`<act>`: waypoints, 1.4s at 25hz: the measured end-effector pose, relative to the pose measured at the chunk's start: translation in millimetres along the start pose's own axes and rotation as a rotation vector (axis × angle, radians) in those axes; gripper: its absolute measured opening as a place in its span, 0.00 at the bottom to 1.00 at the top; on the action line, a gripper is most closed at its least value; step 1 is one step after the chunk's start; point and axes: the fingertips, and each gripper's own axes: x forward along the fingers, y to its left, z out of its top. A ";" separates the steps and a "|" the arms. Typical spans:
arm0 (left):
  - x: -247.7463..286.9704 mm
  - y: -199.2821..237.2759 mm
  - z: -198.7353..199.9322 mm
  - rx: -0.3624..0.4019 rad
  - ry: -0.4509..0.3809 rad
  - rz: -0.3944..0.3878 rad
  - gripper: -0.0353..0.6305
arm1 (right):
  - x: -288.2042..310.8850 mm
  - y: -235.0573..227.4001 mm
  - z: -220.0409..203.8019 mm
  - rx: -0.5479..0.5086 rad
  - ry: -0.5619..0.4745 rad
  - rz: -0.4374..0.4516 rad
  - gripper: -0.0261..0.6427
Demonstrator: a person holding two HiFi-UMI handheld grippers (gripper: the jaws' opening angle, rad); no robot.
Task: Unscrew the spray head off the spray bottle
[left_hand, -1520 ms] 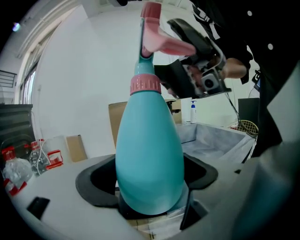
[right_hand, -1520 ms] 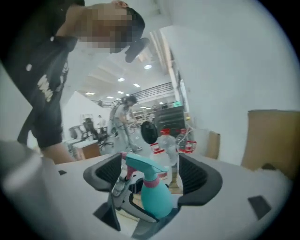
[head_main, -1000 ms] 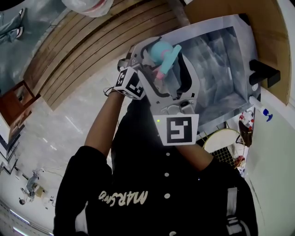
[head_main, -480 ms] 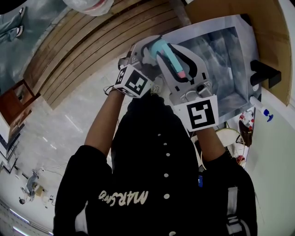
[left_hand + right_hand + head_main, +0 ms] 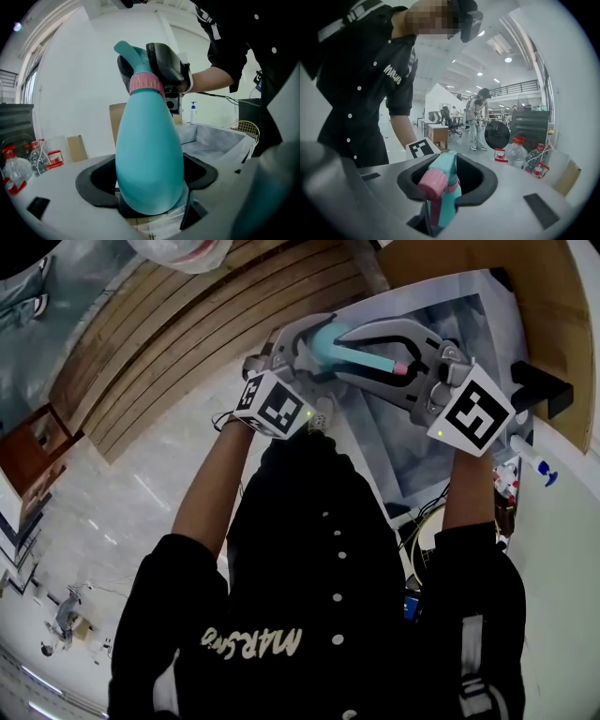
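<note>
Jaws of right gripper (image 5: 450,182) just closed on spray head (image 5: 437,186)

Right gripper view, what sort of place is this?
Probably a big open workshop or lab hall: round ceiling lights high overhead, a railed upper gallery, and a desk with an office chair.
</note>
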 end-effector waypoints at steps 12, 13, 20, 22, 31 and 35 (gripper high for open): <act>-0.3 0.3 0.0 0.001 0.002 0.013 0.67 | -63.1 5.8 -2.0 0.390 -0.149 -0.801 0.53; -0.3 0.5 0.0 0.000 0.002 0.015 0.67 | -64.3 12.0 -6.5 0.413 -0.143 -0.885 0.53; -0.5 1.9 -0.1 -0.006 0.003 0.038 0.67 | -11.8 37.0 -10.5 0.461 -0.051 -0.946 0.53; -0.9 1.4 0.3 -0.003 0.002 0.040 0.67 | -3.0 30.2 -7.1 0.454 -0.034 -0.940 0.54; -1.4 3.6 0.1 -0.012 0.003 0.057 0.67 | 3.4 14.2 -6.3 0.453 -0.012 -0.984 0.54; -1.5 4.0 -0.1 -0.012 0.003 0.060 0.67 | 1.2 8.2 -9.1 0.454 -0.003 -1.003 0.54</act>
